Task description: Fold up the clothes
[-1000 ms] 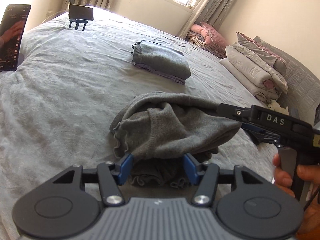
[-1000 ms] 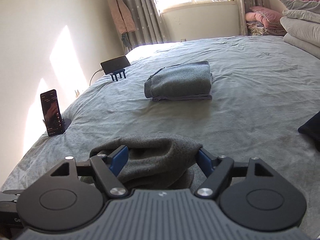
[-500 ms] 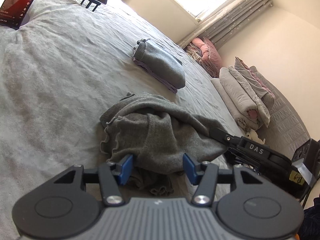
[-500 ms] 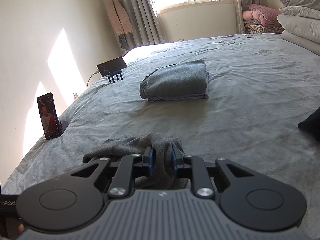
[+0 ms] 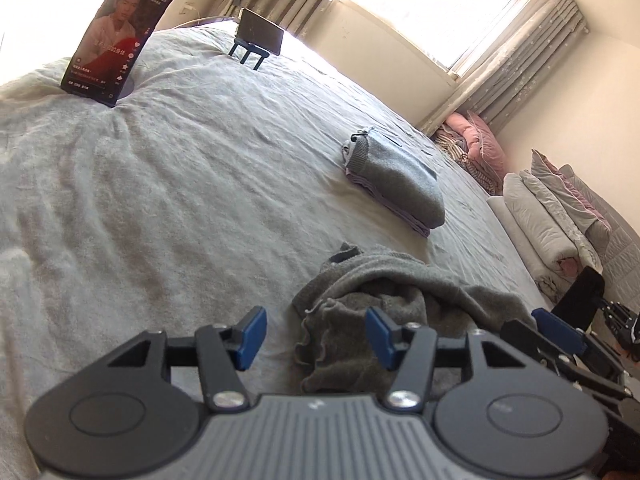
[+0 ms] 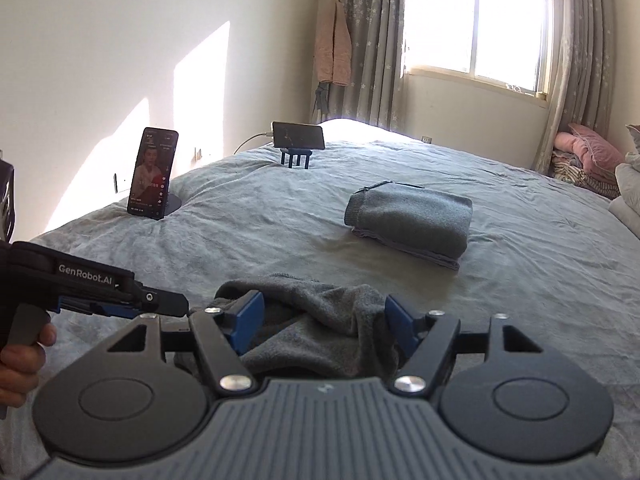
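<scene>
Left wrist view: left gripper hanging low over the pale grey bedspread, blue pads spread apart with nothing pinched. Crumpled grey knit garment lying in a heap on the bed, frilly edge reaching in between the pads at the right-hand one, left-hand pad over bare bedding. Farther up the bed, well apart from the heap: a neatly folded grey sweater sitting on a folded lilac piece. Upright black phone on a round stand at top left, second black phone on a small blue stand beyond it. Stack of folded quilts along the right.

Right wrist view: right gripper with jaws opening, already wide, the same crumpled garment bunched between the pads, not squeezed by them. Left gripper poking in from the left, its tip just beside the heap's left edge, a person's hand on its grip. Folded sweater in mid-bed, both phones near the far left edge, curtained window behind.
</scene>
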Tool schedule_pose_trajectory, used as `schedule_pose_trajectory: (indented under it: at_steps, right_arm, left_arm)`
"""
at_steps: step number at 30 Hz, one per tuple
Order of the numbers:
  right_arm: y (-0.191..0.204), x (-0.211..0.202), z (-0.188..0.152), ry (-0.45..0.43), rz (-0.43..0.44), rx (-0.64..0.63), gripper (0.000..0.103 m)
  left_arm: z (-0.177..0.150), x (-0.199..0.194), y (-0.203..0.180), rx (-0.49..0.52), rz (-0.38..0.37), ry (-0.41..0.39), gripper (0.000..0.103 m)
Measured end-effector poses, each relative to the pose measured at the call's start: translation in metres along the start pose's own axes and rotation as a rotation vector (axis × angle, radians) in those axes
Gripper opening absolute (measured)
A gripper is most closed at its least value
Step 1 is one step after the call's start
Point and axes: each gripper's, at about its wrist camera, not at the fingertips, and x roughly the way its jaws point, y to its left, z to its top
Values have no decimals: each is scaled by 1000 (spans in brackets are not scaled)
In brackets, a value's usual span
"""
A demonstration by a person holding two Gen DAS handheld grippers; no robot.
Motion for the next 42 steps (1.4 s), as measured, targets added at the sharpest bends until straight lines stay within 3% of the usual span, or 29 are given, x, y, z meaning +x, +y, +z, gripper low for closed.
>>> schedule_pose_trajectory:
  at_steps: [9, 13, 21, 22, 23, 26, 42]
  right_arm:
    - [47, -1, -8, -30, 130, -232, 70]
    - [63, 17, -19, 44, 151, -294, 48]
    - [72, 38, -35, 88, 122, -326, 46]
    - [72, 39, -36, 82, 115, -327, 37]
    - [70, 40, -36, 78, 111, -314, 24]
    - [59, 41, -31, 71, 116, -237, 10]
    - [-17, 4, 1, -97, -1, 184, 3]
  left_arm:
    - [4, 1, 9, -23, 51, 8, 61]
    - [4, 2, 9, -20, 57, 9, 62]
    - [2, 4, 8, -8, 66, 21, 64]
    - [2, 4, 8, -8, 66, 21, 64]
    - [2, 4, 8, -7, 67, 20, 64]
    - [1, 4, 8, -2, 64, 15, 64]
    - [-2, 5, -4, 79, 28, 5, 64]
